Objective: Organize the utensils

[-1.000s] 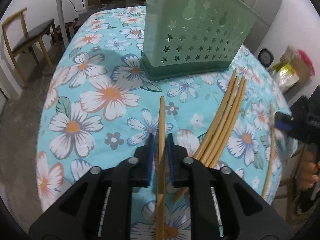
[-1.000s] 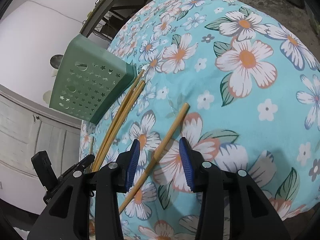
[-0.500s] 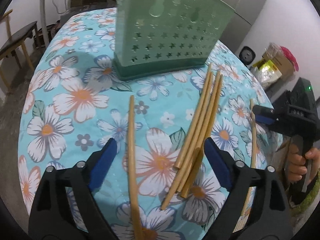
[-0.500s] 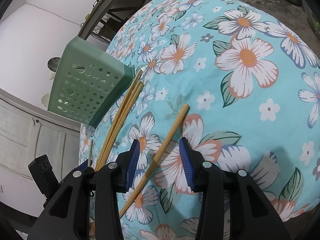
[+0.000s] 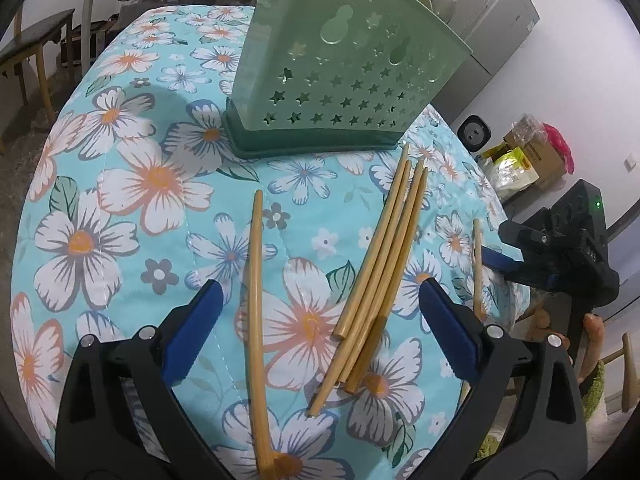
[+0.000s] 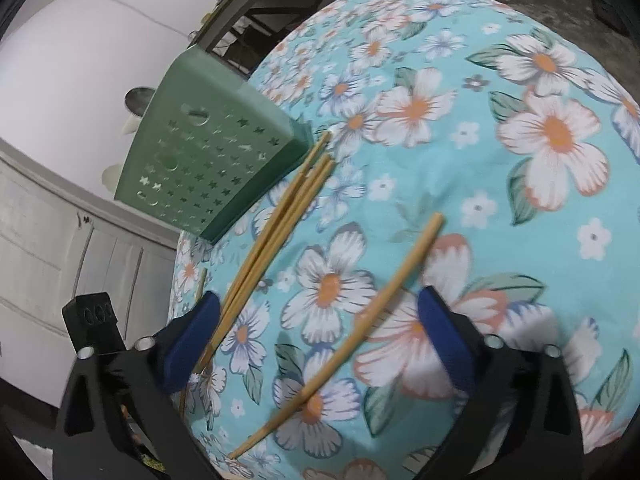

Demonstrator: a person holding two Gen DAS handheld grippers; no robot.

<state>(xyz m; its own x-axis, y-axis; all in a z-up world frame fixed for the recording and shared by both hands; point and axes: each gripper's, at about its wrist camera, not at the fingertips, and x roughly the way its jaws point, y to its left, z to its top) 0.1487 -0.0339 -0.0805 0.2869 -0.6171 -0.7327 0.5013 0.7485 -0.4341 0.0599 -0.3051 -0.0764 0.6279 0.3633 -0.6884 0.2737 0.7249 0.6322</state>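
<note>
Both tools have spread since a second ago: my left tool (image 5: 320, 312) let go of the single chopstick (image 5: 256, 300), and my right tool (image 6: 320, 320) is opening too, nothing pinched. That chopstick lies loose on the flowered bench (image 5: 132, 184), so I judge no utensil has reached the green holder (image 5: 340, 80) yet. The bundle of chopsticks (image 5: 384, 264) rests just short of the holder's base. Only the left view shows a stray chopstick (image 5: 477, 264) near the bench's edge, and a hand (image 5: 592, 344) on the other tool's grip.
</note>
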